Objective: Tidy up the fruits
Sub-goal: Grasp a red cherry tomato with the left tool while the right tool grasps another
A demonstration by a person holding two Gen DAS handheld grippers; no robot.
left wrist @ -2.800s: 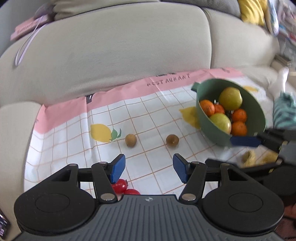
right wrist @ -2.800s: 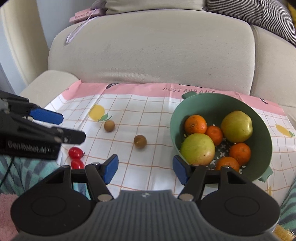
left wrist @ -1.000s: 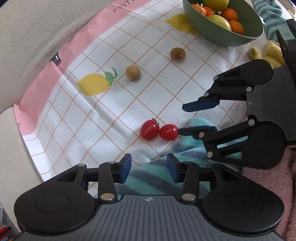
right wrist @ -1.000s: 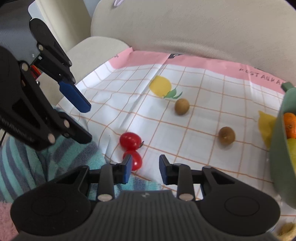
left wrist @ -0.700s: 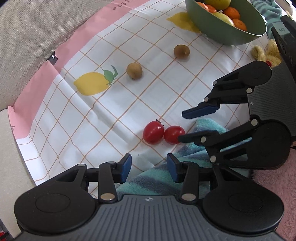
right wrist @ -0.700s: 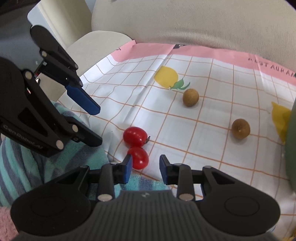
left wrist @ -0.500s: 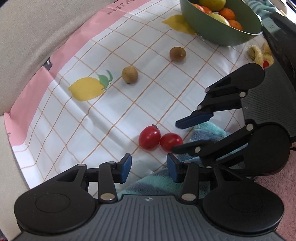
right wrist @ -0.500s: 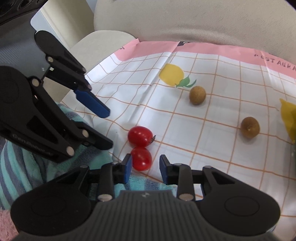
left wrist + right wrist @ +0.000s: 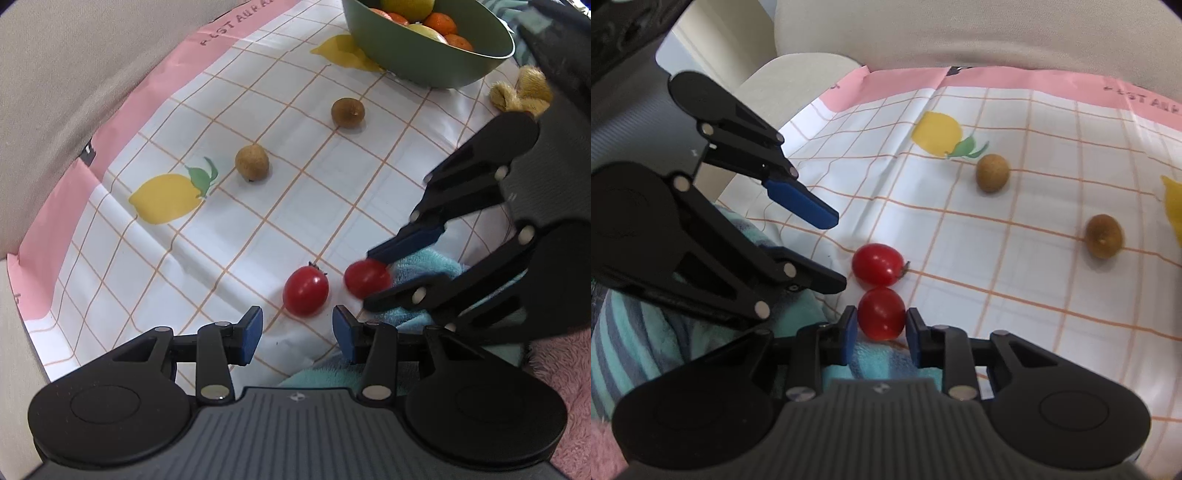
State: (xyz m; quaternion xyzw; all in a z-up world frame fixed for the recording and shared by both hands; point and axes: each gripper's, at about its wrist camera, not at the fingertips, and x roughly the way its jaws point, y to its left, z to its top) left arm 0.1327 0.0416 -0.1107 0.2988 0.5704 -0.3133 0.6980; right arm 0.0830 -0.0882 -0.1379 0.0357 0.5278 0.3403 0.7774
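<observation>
**Right gripper closes on the near tomato; left waits over the other**

Left wrist view: The left gripper (image 9: 297,328) hangs over the checked cloth (image 9: 229,236) with its jaws part open and nothing between them. The far cherry tomato (image 9: 306,291) lies just ahead of its fingertips, not yet inside the gap. To the right of it, the right gripper (image 9: 373,278) reaches in from the side, and the near cherry tomato (image 9: 366,278) sits between its two fingers. Farther ahead lie two brown fruits (image 9: 252,162), well apart from the gripper, and beyond them the green bowl (image 9: 428,62) already carries oranges and pale green fruit. To take its tomato well, I judge the left gripper should drop straight over it, so that both pads meet the sides together and the fruit does not roll toward the cloth's edge.

Right wrist view: The right gripper's jaws have just been closing, and both blue pads (image 9: 849,334) now press on the near cherry tomato, which is at the cloth's edge beside a striped towel (image 9: 635,332). The far tomato touches, or nearly touches, the held one just ahead. The skin is soft, so I judge a light squeeze and a straight lift will be best, to avoid nudging its neighbour. The bowl is out of this view.
</observation>
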